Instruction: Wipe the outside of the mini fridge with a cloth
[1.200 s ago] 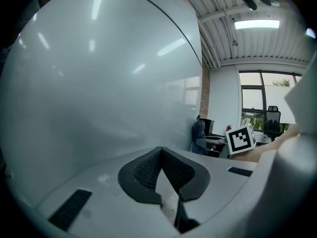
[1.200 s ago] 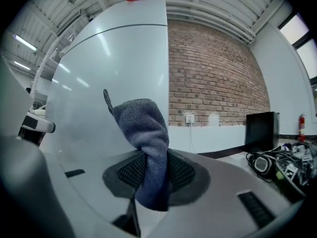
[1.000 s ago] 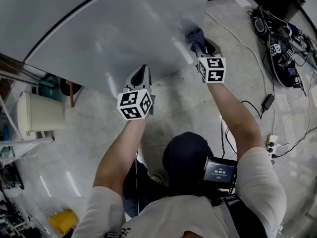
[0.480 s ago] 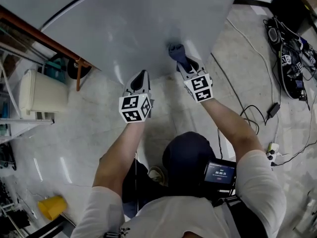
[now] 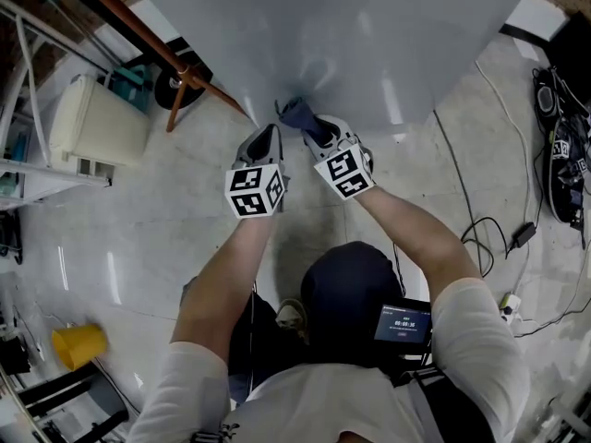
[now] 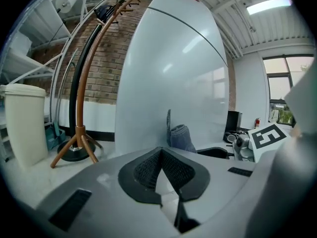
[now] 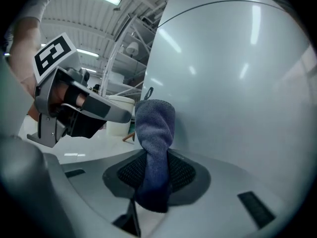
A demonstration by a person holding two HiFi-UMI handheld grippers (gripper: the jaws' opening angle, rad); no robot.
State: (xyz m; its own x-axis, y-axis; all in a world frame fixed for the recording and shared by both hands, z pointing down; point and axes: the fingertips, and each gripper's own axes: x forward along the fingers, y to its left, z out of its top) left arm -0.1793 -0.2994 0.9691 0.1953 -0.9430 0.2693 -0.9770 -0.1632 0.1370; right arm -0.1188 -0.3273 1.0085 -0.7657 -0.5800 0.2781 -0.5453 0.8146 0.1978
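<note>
The mini fridge is a pale grey, glossy body filling the top of the head view. A blue-grey cloth presses against its face near the lower left corner, and my right gripper is shut on it. In the right gripper view the cloth rises twisted from between the pads of my right gripper, touching the fridge. My left gripper hovers just left of the cloth, off the fridge. In its own view my left gripper is shut with nothing held, and the cloth shows ahead.
A brown wooden stand leans by the fridge's left side, with a white bin beyond it. A yellow bucket sits on the floor at lower left. Cables and a power strip lie at the right.
My right gripper has carried the cloth leftward along the fridge's lower edge, close to my left gripper. The left gripper has stayed about where it was.
</note>
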